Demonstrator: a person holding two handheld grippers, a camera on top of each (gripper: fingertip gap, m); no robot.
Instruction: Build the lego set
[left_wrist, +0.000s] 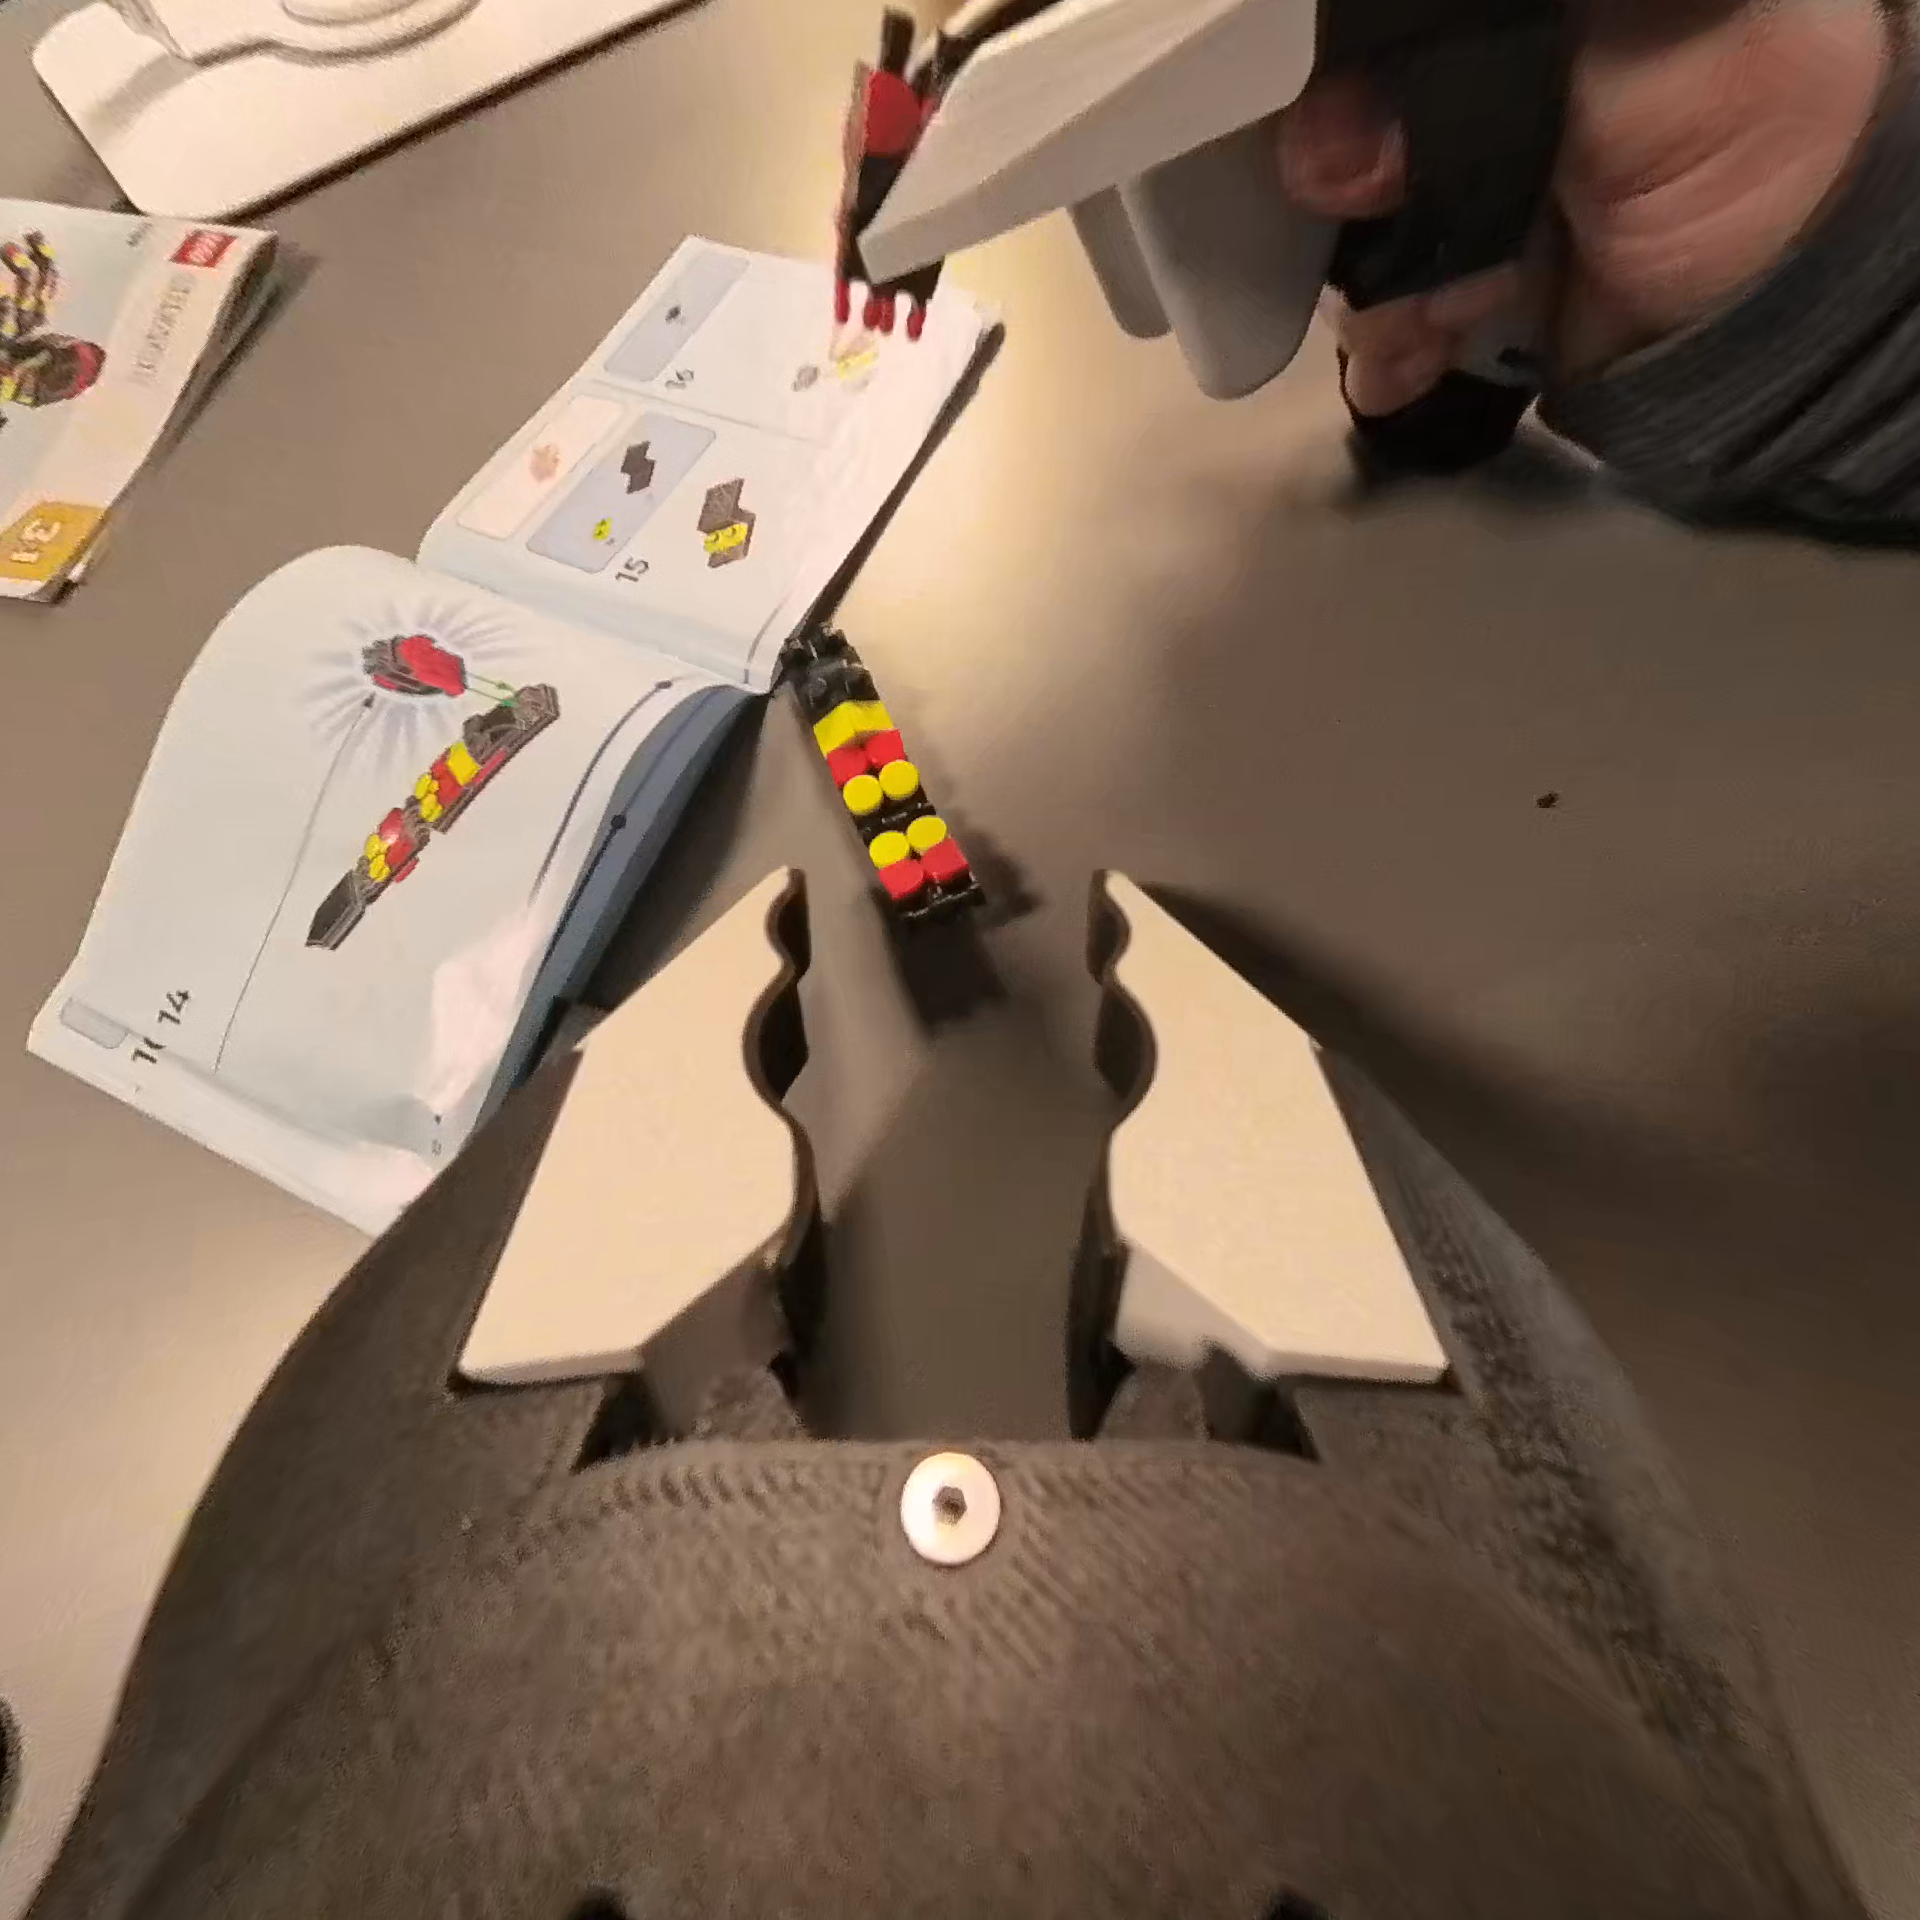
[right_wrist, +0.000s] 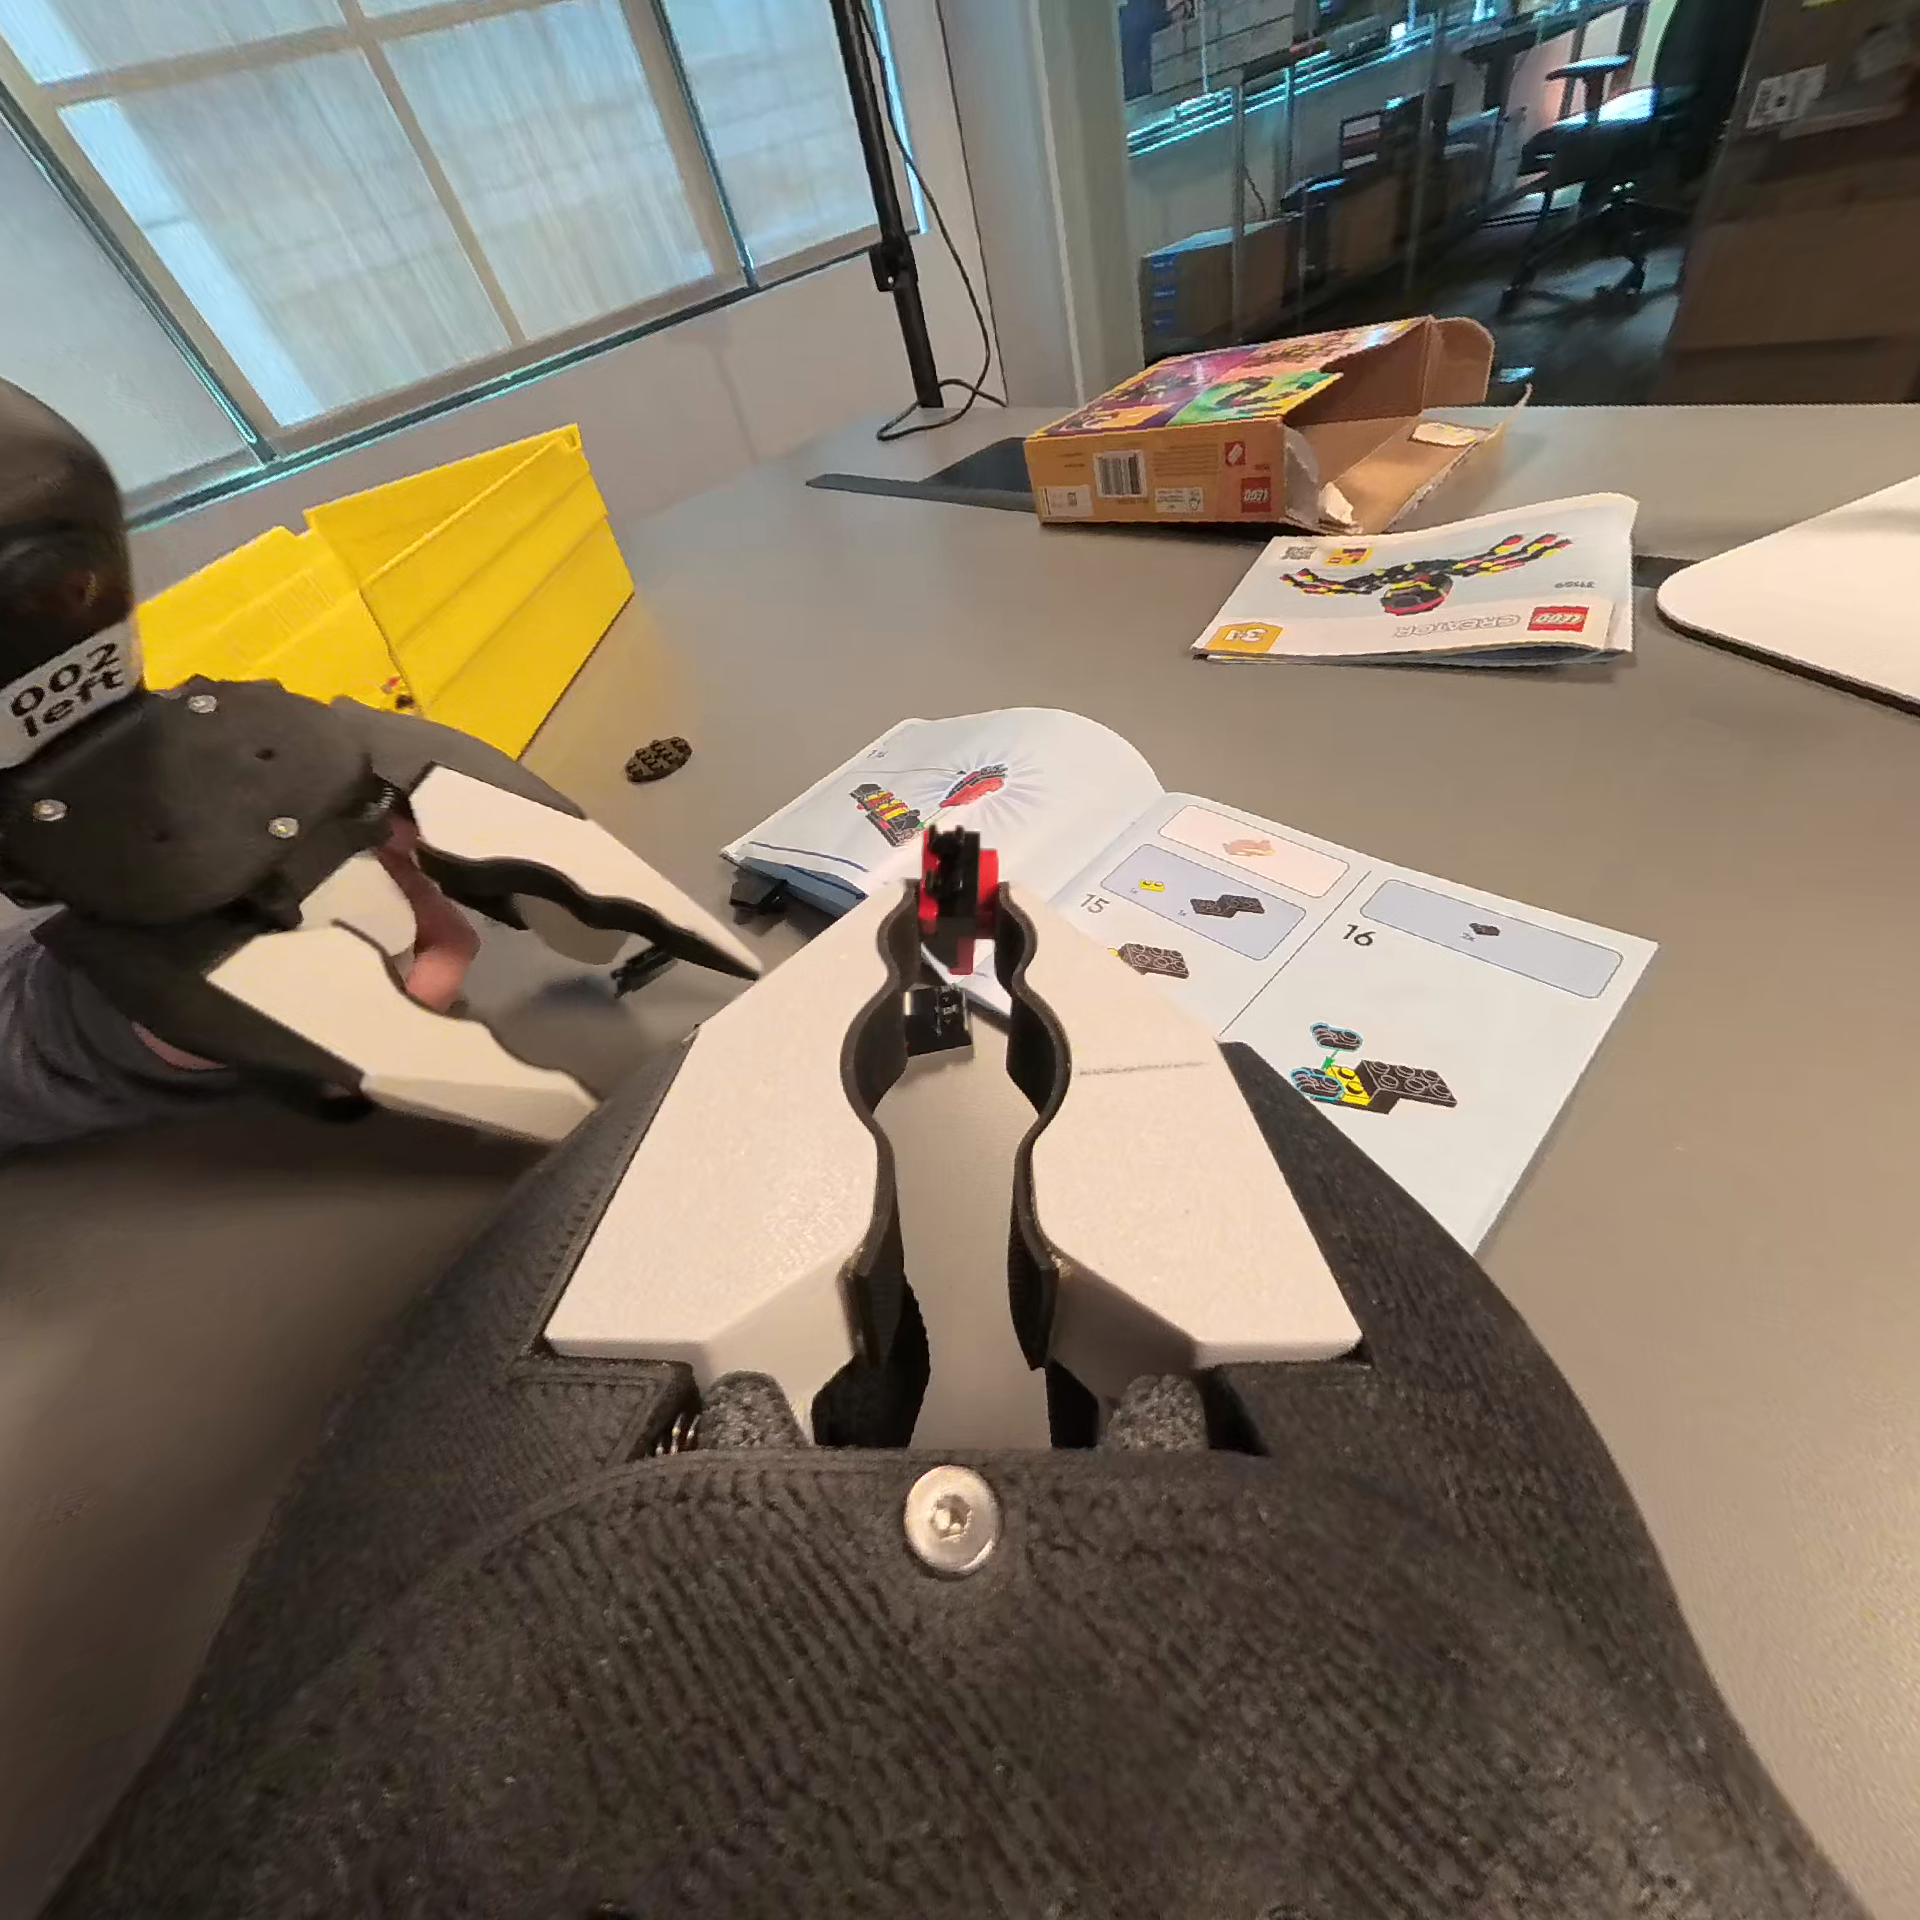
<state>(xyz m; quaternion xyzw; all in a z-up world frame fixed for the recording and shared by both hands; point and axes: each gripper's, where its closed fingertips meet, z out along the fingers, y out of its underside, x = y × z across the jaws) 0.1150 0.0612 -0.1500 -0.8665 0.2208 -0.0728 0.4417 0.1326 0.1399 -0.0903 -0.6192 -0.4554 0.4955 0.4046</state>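
Our left hand-held gripper (left_wrist: 945, 935) hangs open and empty; at 12 o'clock lies the striped strip (left_wrist: 883, 790). Right hand-held gripper (right_wrist: 954, 909) pinches the red-black piece (right_wrist: 956, 883): we steady the strip first, then press squarely.

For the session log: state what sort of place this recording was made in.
Probably an office or lab workspace. A large grey table stands by a wide window, and behind a glass partition are desks and an office chair. A black stand with a cable rises at the table's far edge.
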